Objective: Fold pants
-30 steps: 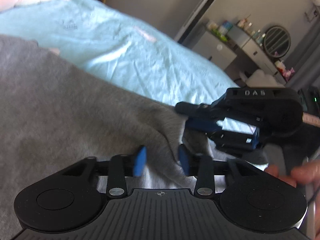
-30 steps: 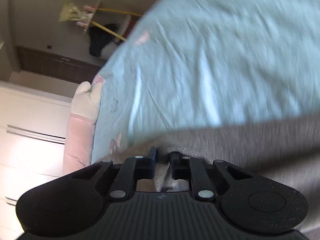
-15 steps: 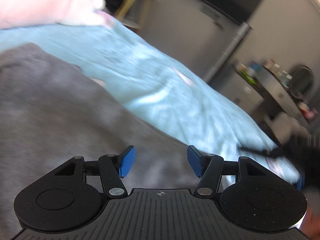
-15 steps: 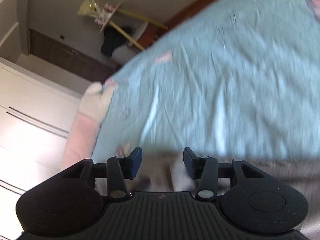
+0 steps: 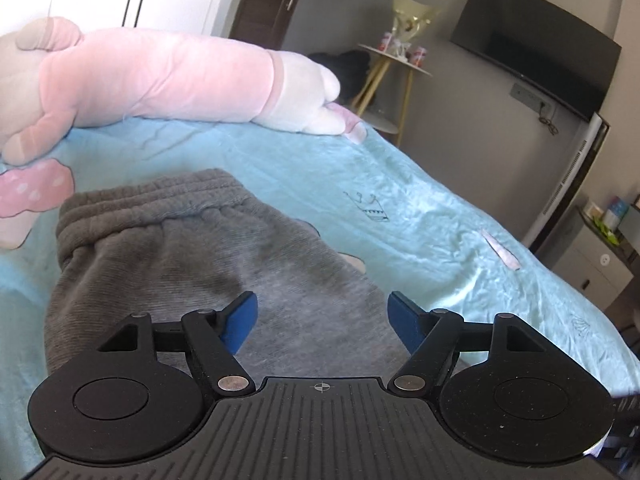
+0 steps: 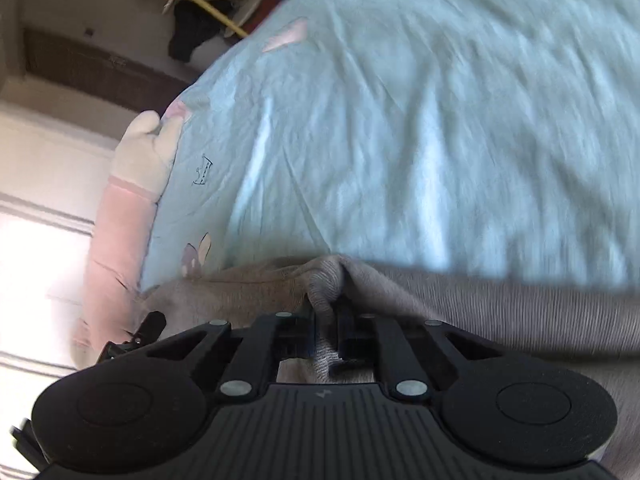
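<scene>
R gripper re-clamped pants, L gripper wide (empty)

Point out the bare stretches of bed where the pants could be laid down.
Bare sheet runs right of the gray pants, from the plush toy down to the bed's right edge. A narrow strip sits between waistband and plush. It is crowded on the left: pants, pink print and plush close together.
</scene>
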`<state>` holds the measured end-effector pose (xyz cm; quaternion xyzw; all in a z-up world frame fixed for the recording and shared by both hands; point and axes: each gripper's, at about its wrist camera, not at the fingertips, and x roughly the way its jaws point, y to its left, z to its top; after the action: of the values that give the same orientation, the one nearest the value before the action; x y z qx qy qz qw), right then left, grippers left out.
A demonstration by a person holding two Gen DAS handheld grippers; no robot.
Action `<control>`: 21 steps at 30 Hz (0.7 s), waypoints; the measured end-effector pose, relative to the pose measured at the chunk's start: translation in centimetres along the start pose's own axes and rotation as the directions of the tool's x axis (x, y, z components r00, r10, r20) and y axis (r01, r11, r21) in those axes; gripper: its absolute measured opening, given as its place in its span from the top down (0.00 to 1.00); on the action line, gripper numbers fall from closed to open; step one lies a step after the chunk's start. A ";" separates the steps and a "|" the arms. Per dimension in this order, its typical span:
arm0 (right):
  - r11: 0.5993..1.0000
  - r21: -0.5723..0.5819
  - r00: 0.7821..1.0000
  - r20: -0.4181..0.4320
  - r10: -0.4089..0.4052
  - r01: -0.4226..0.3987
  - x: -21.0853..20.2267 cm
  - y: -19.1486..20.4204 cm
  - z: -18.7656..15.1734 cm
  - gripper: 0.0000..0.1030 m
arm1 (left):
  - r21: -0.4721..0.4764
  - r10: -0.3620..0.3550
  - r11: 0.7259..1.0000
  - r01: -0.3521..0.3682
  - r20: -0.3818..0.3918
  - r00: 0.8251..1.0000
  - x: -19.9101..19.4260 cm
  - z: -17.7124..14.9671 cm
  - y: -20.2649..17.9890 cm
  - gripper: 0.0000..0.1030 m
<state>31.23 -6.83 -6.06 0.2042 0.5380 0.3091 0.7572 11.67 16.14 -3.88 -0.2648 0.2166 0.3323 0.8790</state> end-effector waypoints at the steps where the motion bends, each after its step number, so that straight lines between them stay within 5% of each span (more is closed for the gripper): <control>1: 0.998 -0.051 0.999 0.045 -0.030 0.033 -0.3 0.6 0.9 0.96 | -0.001 0.000 1.000 0.000 0.008 1.000 -0.2 -0.2 0.0 0.24; 4: 0.989 -0.138 0.983 0.181 -0.037 0.062 -0.3 1.3 3.2 0.99 | 0.020 0.011 1.000 -0.011 0.009 1.000 0.1 -0.5 -0.3 0.23; 6: 0.984 -0.101 0.971 0.203 -0.124 0.147 -0.2 0.8 4.2 0.97 | 0.044 0.027 0.999 -0.026 -0.007 1.000 0.8 -0.6 -0.4 0.23; 8: 0.989 -0.096 0.977 0.195 -0.090 0.110 -1.4 0.7 3.7 0.95 | 0.032 0.036 0.999 -0.036 -0.007 0.999 1.0 -0.5 -0.2 0.23; 16: 0.972 -0.232 0.985 0.171 0.009 0.031 -7.0 1.5 -6.2 0.94 | 0.061 -0.024 0.998 0.025 -0.017 1.000 0.6 -1.1 -1.2 0.22; 19: 0.948 -0.265 0.978 0.153 -0.138 0.176 -4.4 0.9 -7.5 0.94 | 0.091 -0.064 0.994 0.063 0.006 0.998 0.1 -1.6 -1.8 0.22; 21: 0.922 -0.303 0.959 0.223 -0.176 0.240 -2.3 0.2 -7.0 1.00 | 0.123 -0.091 0.989 0.088 0.018 0.996 0.0 -2.2 -2.3 0.22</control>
<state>24.09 -8.46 -6.69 0.0462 0.4225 0.2904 0.8573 12.81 13.35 -4.82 -0.2161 0.2140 0.2818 0.9100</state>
